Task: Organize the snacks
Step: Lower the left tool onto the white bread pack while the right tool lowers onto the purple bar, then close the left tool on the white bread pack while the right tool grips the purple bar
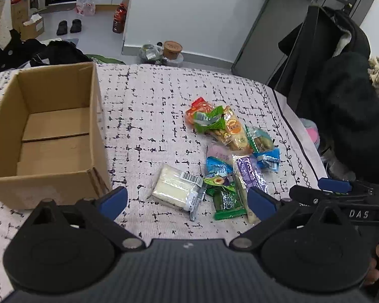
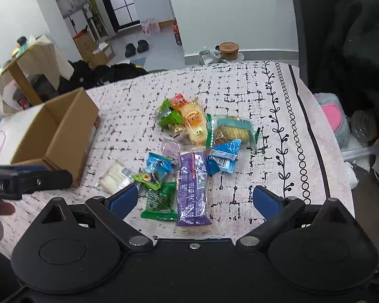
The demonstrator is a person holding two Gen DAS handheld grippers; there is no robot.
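While the box (image 1: pixel 50 131) ahead and to the left of our left claw (image 1: pixel 187 202) sits empty, we judge the sorting hardly begun. Every snack lies loose on the cloth (image 1: pixel 151 96), none packed. Our right claw (image 2: pixel 194 199) hangs spread wide, holding nothing, over the purple packet (image 2: pixel 192 184), with the green packet (image 2: pixel 161 202) just inside its left finger. Our left claw is equally spread and unladen, the white packet (image 1: pixel 174 189) lying just ahead between its fingers.
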